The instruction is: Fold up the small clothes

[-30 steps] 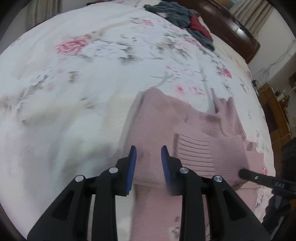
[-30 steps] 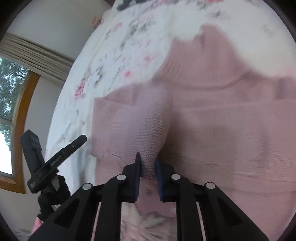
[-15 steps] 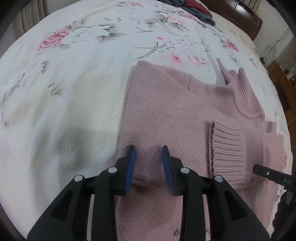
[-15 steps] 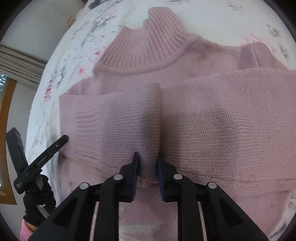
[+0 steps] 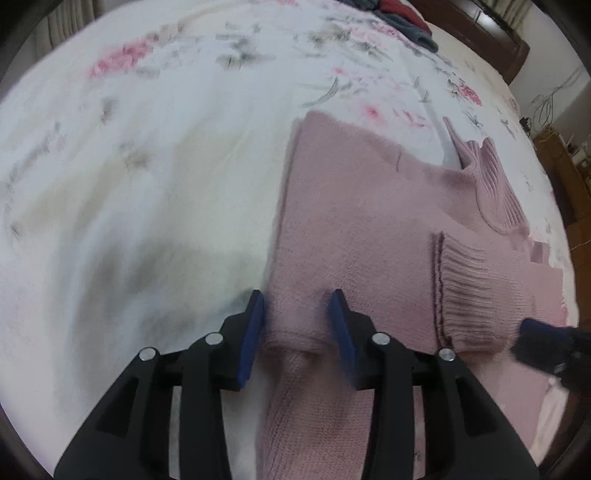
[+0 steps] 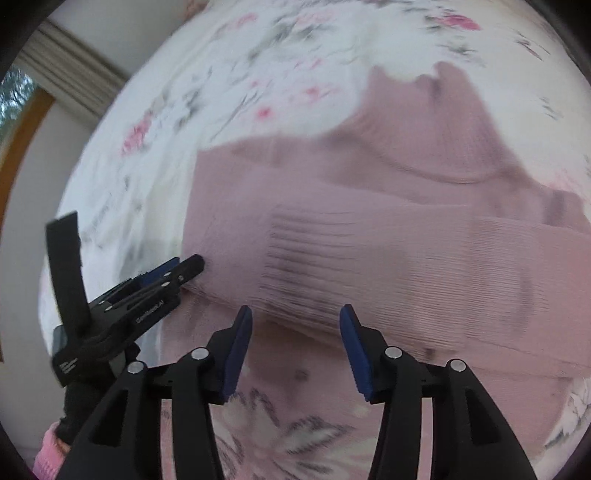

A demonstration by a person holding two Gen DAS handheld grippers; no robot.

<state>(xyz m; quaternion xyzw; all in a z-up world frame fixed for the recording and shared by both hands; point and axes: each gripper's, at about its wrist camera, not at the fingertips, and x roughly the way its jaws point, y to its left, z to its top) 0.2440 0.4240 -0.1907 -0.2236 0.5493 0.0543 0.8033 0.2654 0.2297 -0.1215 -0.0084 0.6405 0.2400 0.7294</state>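
Note:
A pink knit turtleneck sweater (image 5: 369,229) lies flat on the floral bedsheet (image 5: 147,166). One sleeve is folded across its body, with the ribbed cuff (image 5: 465,291) toward the right. My left gripper (image 5: 297,325) is open at the sweater's left near corner, where the folded edge sits loosely between the fingers. My right gripper (image 6: 295,328) is open wide just short of the folded sleeve (image 6: 369,258), gripping nothing. Each gripper shows in the other's view: the left gripper (image 6: 184,271) at the sweater's left edge, the right gripper (image 5: 539,341) by the cuff.
A pile of dark grey and red clothes (image 5: 402,16) lies at the far end of the bed by a wooden headboard (image 5: 498,40). Wooden furniture (image 5: 561,173) stands past the right edge. A window frame and curtain (image 6: 62,70) are at the left. A pink sleeve (image 6: 48,452) shows behind the left gripper.
My right gripper has opened and let go of the sleeve fold it pinched, backing off a little. My left gripper slid left to the sweater's edge and its jaws widened slightly.

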